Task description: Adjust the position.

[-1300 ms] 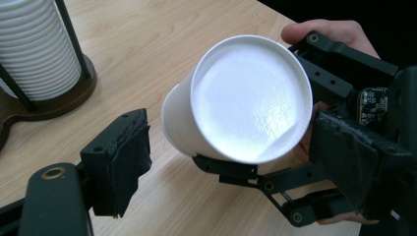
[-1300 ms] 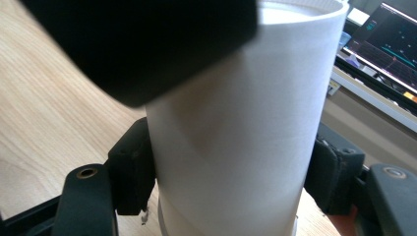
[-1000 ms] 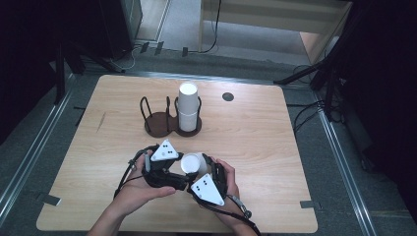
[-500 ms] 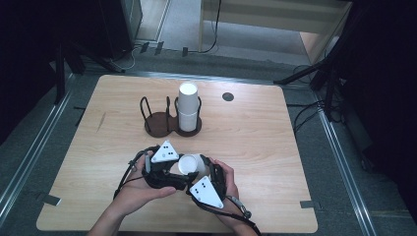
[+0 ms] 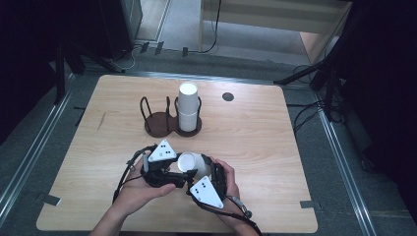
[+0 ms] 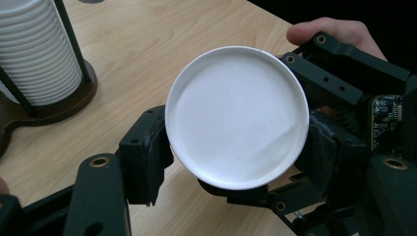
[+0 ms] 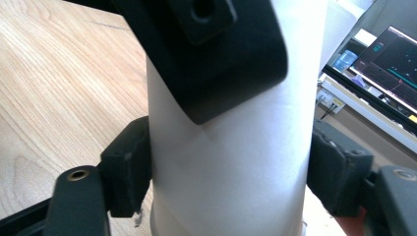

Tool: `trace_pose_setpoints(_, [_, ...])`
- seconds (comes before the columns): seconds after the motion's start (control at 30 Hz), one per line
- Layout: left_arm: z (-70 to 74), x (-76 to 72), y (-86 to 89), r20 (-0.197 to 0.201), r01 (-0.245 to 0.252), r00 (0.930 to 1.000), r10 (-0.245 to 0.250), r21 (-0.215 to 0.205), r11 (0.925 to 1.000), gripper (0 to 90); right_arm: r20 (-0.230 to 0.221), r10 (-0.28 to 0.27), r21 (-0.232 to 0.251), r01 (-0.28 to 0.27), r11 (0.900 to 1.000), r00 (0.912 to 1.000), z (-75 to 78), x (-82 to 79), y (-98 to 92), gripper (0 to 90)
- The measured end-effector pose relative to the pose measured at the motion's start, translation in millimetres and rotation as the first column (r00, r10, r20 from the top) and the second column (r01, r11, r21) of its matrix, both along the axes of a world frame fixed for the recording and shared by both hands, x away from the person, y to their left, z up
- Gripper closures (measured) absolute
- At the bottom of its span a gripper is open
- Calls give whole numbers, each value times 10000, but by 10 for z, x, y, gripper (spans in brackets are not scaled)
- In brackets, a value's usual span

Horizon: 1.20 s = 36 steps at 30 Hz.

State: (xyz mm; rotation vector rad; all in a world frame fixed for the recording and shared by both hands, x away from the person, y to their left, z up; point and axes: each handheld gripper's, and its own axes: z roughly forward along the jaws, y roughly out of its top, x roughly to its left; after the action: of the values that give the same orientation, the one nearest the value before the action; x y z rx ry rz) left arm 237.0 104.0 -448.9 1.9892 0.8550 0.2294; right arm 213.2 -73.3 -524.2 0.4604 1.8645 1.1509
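Both grippers are at the front of the table (image 5: 255,132), close together, and a white paper cup (image 5: 189,163) sits between them, held up off the wood. Since a moment ago the hands have stayed in the same spot, and the cup has too. What changed is the jaws. The left gripper (image 5: 173,172) has just been closing, and now its jaws squeeze the cup; in the left gripper view one black pad (image 6: 147,147) pushes on one side of the cup (image 6: 238,115) and the other pad pushes on the far side. The right gripper (image 5: 199,172) has just been opening a little. In the right gripper view its jaws sit on both sides of the cup (image 7: 231,162), but I cannot tell if they press it or just touch it. It looks like the cup is being passed from the right gripper to the left one, so the left one may soon carry it alone. The cup lies tipped over, not standing. Its long way runs almost flat, from its round bottom, which faces the left gripper's camera, toward the right side of the table. Farther back, well apart from the hands, a stack of cups (image 5: 187,105) stands upright in a brown holder (image 5: 160,124).
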Motion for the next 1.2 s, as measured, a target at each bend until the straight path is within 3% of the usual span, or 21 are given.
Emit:
trace_pose_setpoints(0.13, [-4, 3, 11, 95, -31, 9999, 33, -191, 9998, 350, 73, -20, -82, 20, 10000, 10000, 17, 3, -2, 239])
trace_pose_setpoints(0.33, [12, 15, 74, 349, -458, 9983, 474, -465, 9979, 358, 201, 39, -100, -37, 9999, 9998, 60, -4, -25, 211])
trace_pose_setpoints(0.53, [26, 21, 148, 828, -973, 9911, 1045, -866, 9915, 361, 216, 158, 69, -160, 9998, 9996, 118, -15, -53, 206])
trace_pose_setpoints(0.7, [44, 6, 202, 1377, -1279, 9799, 1446, -1234, 9841, 363, 241, 134, 235, -140, 9996, 9996, 154, -17, -72, 206])
trace_pose_setpoints(0.9, [64, -13, 264, 2106, -1402, 9615, 1764, -1759, 9744, 363, 215, 111, 436, -120, 9990, 9997, 190, -16, -101, 206])
trace_pose_setpoints(1.13, [57, -8, 326, 2388, -1586, 9468, 2160, -2377, 9583, 362, 9, 135, 697, -135, 9975, 9999, 220, -7, -137, 204])
trace_pose_setpoints(1.2, [42, -4, 344, 2550, -1679, 9390, 2306, -2451, 9549, 361, -79, 79, 902, -72, 9959, 9999, 235, 5, -155, 204])
